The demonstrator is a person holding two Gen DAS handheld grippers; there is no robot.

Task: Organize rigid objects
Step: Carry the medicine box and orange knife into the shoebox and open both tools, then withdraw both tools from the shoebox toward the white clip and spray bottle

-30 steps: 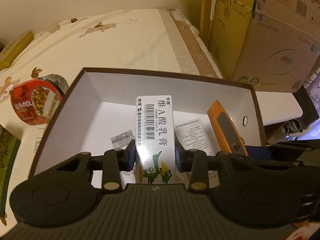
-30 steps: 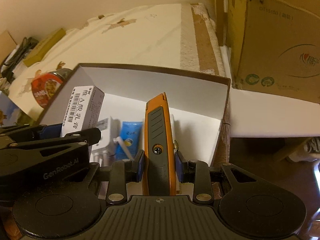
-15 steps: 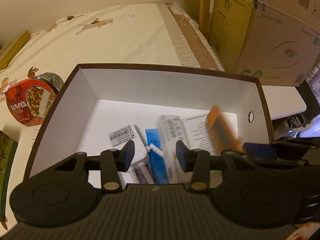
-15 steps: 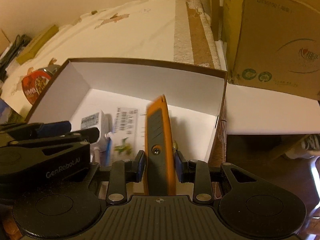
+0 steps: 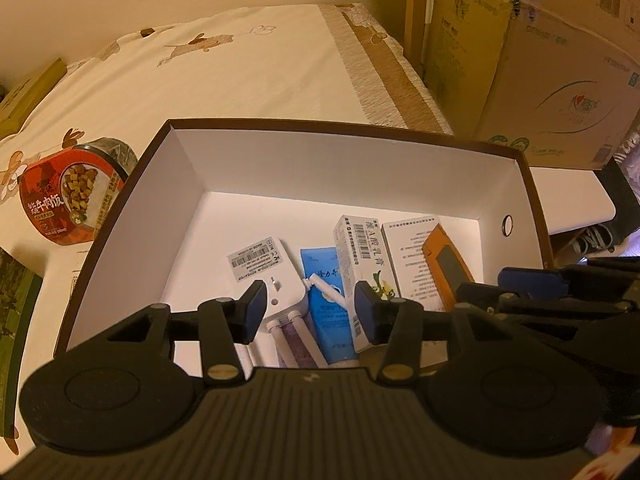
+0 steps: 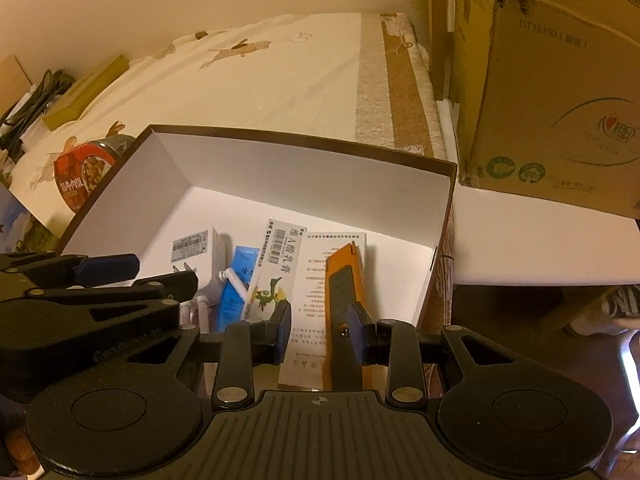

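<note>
The big box [image 5: 168, 216] sits on the bed (brown outside, smooth white card inside), so things dropped in stay together. Both grippers hang over it with jaws wide apart, holding nothing. In front of the left gripper [image 5: 310, 312] lies a flat white medicine carton [image 5: 356, 252]. In front of the right gripper [image 6: 320, 330] lies a hard orange knife [image 6: 342, 280], long and thin.

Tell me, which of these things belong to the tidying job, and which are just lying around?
Job:
storage box
ointment carton
orange utility knife
white plug adapter
blue tube
leaflet

Lying about:
food tub
cardboard boxes
bedsheet
</note>
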